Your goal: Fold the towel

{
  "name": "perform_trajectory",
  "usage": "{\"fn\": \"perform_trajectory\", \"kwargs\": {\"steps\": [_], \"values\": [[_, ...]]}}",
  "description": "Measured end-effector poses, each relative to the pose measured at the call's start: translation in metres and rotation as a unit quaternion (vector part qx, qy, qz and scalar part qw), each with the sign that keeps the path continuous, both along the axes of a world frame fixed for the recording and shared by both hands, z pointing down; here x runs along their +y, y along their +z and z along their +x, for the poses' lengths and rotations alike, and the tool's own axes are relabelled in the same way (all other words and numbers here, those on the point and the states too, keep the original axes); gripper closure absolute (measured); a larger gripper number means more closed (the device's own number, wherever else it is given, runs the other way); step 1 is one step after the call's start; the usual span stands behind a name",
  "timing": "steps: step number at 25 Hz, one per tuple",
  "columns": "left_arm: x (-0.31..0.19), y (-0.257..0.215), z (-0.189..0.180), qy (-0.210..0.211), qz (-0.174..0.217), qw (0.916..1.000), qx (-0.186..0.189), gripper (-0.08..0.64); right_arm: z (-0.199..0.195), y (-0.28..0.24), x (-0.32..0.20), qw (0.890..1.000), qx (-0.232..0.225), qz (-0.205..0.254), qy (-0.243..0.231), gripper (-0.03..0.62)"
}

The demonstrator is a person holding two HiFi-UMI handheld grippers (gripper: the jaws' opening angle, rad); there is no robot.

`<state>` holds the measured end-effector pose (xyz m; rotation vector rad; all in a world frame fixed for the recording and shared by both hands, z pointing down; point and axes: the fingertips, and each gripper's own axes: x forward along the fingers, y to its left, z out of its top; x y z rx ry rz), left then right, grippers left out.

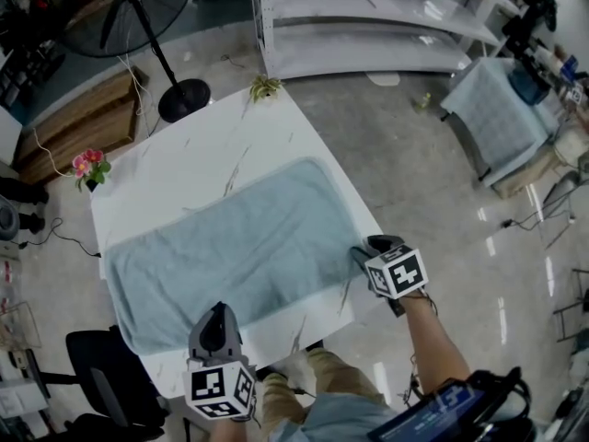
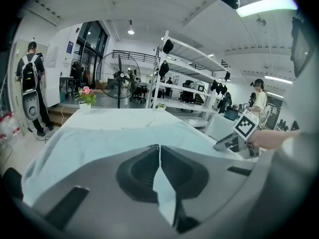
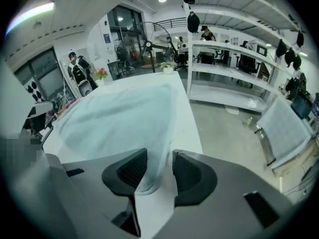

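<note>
A light blue towel (image 1: 239, 238) lies spread flat on the white table (image 1: 202, 150). My left gripper (image 1: 216, 313) sits at the middle-left of the towel's near edge. In the left gripper view the left gripper (image 2: 159, 147) has its jaws closed together on the cloth, and the towel (image 2: 114, 138) stretches away beyond them. My right gripper (image 1: 361, 251) is at the towel's near right corner. In the right gripper view the right gripper (image 3: 160, 156) stands open, with the corner of the towel (image 3: 119, 118) lying between its fingers and not pinched.
A pink flower pot (image 1: 89, 167) stands at the table's far left corner and a small plant (image 1: 265, 87) at its far end. A standing fan (image 1: 184, 99), white shelves (image 1: 368, 26), a black chair (image 1: 101, 366) and a covered cart (image 1: 497, 118) surround the table.
</note>
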<state>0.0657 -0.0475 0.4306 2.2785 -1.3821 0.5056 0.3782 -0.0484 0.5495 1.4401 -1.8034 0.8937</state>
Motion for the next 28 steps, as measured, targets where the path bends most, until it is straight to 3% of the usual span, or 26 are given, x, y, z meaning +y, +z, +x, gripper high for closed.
{"fn": "perform_trajectory", "kwargs": {"steps": [4, 8, 11, 18, 28], "values": [[0.006, -0.001, -0.018, -0.006, 0.002, 0.9999, 0.008, 0.545, -0.015, 0.003, -0.001, 0.999, -0.041, -0.002, 0.034, 0.555], [0.016, -0.006, -0.037, -0.017, 0.008, 0.9997, 0.018, 0.545, -0.014, -0.017, -0.006, 0.982, -0.138, 0.043, 0.119, 0.558], [0.022, -0.011, -0.052, -0.027, 0.014, 0.9992, 0.026, 0.545, -0.017, -0.049, -0.012, 0.977, -0.141, 0.094, 0.13, 0.558], [0.043, -0.03, -0.095, -0.057, 0.03, 0.997, 0.043, 0.545, -0.087, -0.12, -0.045, 0.982, -0.097, 0.16, 0.038, 0.56], [0.073, -0.044, -0.192, -0.133, 0.046, 0.9884, 0.056, 0.545, -0.24, -0.149, -0.086, 0.976, -0.061, 0.18, -0.109, 0.56]]}}
